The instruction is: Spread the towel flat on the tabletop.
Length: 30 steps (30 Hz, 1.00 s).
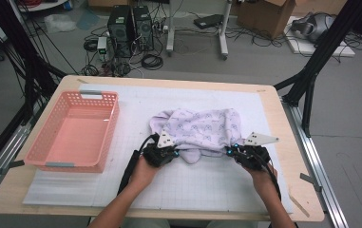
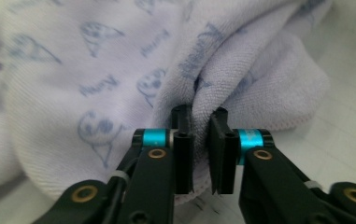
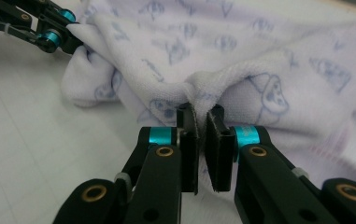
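Left claw [image 2: 201,126] pinches towel [image 2: 96,84] fold; high view adds pink basket [image 1: 103,121].

We hold our left gripper [image 1: 171,153] and right gripper [image 1: 233,152] low, forearms angled inward, both jaws pinched shut on cloth [image 1: 197,128]

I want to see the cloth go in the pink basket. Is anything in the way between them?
Nothing visible is. The cloth lies on the white mat, pinched at its near edge by the left gripper and the right gripper. The pink basket sits apart beside it, with bare mat between them.
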Motion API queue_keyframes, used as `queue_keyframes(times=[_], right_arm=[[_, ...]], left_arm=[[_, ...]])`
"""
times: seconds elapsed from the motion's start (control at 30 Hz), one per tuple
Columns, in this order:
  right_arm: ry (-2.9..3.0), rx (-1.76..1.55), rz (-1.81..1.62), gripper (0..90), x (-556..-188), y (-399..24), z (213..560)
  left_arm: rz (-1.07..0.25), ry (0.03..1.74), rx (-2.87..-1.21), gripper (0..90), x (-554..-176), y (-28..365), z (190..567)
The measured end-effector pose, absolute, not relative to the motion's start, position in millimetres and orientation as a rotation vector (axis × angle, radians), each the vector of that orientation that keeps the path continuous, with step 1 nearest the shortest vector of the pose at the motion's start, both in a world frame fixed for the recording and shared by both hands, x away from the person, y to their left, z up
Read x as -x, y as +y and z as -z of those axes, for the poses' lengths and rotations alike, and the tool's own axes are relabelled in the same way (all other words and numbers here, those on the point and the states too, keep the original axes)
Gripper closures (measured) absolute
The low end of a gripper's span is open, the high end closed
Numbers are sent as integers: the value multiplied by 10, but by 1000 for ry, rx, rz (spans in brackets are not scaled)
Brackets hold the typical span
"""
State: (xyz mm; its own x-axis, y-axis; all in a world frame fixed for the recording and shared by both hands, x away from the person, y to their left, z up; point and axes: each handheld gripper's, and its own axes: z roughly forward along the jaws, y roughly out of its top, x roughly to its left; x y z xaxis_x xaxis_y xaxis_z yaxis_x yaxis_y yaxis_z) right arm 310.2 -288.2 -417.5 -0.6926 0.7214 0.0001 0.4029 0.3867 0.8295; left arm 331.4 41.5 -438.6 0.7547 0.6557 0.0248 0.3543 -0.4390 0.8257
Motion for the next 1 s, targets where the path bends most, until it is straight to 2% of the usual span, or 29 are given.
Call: queue_keyframes(times=[0.13, 0.33, 0.53, 0.7, 0.83, 0.87, 0.93, 1.0], right_arm=[[2223, -969, -1257, 856, -3224, -2875, 3985], [2128, -1037, -1267, 861, -3636, -2914, 3745], [2103, -1098, -1213, 864, -4053, -2880, 3702], [2094, -1112, -1155, 864, -4333, -2812, 3759], [2079, -1150, -1132, 864, -4540, -2783, 3820], [2074, -1164, -1129, 864, -4573, -2772, 3834], [2068, -1176, -1118, 863, -4608, -2762, 3859], [2062, -1200, -1115, 843, -4606, -2776, 3869]], left_arm=[[-421, 800, -1954, 835, -3486, 526, 4150], [-438, 859, -1860, 833, -3816, 628, 3891], [-453, 933, -1857, 834, -4097, 658, 3925], [-543, 971, -1824, 837, -4285, 612, 3974], [-523, 1020, -1825, 834, -4451, 585, 4048], [-516, 1035, -1799, 815, -4456, 582, 4059], [-478, 1041, -1791, 708, -4450, 576, 4074], [-446, 1038, -1775, 550, -4406, 586, 4080]])
